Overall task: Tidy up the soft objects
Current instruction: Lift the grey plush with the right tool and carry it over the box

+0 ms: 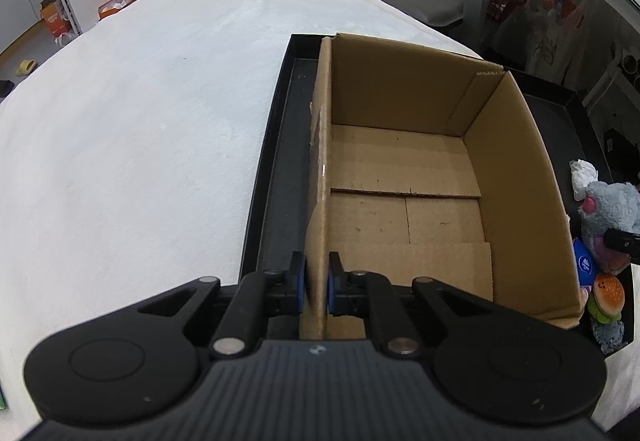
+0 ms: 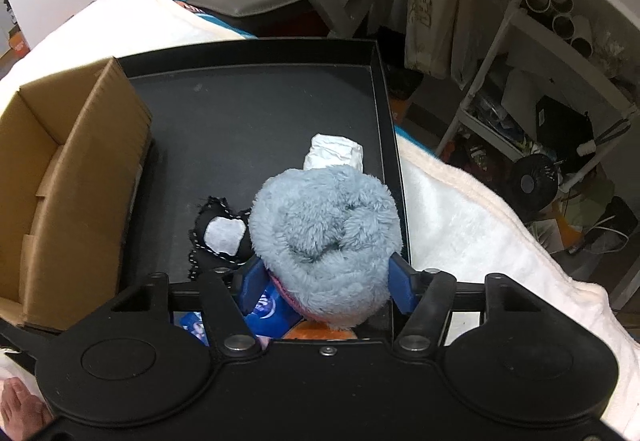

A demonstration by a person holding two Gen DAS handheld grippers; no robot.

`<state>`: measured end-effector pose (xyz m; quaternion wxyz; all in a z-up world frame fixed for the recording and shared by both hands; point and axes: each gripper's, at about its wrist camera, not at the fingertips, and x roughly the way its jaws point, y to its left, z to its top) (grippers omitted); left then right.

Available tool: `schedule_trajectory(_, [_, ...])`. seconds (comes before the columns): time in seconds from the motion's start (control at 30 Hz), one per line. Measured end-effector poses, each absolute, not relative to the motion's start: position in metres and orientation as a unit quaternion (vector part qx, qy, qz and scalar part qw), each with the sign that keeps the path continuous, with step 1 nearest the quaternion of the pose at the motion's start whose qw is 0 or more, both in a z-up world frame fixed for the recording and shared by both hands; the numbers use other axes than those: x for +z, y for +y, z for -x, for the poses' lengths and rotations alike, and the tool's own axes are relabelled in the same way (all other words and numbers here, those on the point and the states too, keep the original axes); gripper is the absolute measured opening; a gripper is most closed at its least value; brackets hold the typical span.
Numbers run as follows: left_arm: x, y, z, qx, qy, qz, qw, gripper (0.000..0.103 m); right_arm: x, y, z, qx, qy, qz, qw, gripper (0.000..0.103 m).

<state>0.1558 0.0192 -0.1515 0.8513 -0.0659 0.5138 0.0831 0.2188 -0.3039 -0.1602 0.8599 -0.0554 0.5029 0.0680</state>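
**Plush gripped, box steadied**

The right gripper point(image 2: 326, 281) is clenched around the grey plush toy point(image 2: 326, 229), which sits in the black tray point(image 2: 256, 53) just right of the cardboard box point(image 2: 80, 161). The left gripper point(image 1: 316, 283) pinches the box's left wall. This looks like the pick-up step; next, lift the plush clear and carry it left over the box's open top.

Left hand-held gripper point(image 1: 316, 283) jaws pinched nearly closed, right hand-held gripper point(image 2: 328, 279) jaws spread wide, clamping inward
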Motion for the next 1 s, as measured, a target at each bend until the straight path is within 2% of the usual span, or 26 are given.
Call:
schedule_trajectory(0.53, [-0.151, 0.025, -0.156, 0.087, 0.513, 0.087, 0.850, 0.011, -0.114, -0.271, -0.209, 0.084, 0.454, 0.067, 0.885, 0.060])
schedule_trajectory(1.0, [-0.155, 0.026, -0.154, 0.072, 0.511, 0.095, 0.851, 0.012, -0.072, -0.227, -0.205, 0.177, 0.412, 0.053, 0.892, 0.060])
